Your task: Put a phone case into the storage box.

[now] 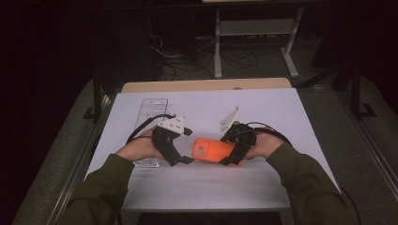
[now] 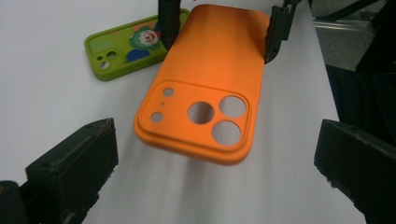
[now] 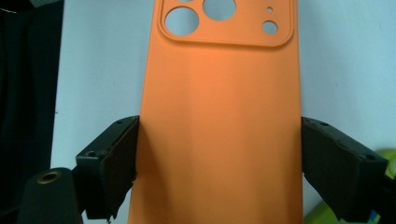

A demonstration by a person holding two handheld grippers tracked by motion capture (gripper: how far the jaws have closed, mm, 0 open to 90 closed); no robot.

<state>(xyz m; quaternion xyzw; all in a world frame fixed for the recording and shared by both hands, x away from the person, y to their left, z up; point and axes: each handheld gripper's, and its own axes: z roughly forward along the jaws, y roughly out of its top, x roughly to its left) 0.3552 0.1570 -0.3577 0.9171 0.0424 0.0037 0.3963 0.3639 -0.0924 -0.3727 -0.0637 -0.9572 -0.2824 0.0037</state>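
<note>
Now the right gripper [image 1: 233, 157] has its jaws squeezed on the sides of the orange phone case [image 1: 212, 150], holding it just above the white tabletop [image 1: 263, 112], while the left gripper [image 1: 180, 152] waits wide open and empty beside it.

green case [image 2: 125, 50] partly behind a claw jaw, orange case [image 3: 219, 130] cropped top and bottom (right gripper view)

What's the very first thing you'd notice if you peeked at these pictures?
The bright orange phone case jumps out, held above the middle of the white table by the right hand-held gripper, whose jaws press its two long sides. The left hand-held gripper waits open at its camera-hole end. Behind lies a green case with a clown picture.
</note>
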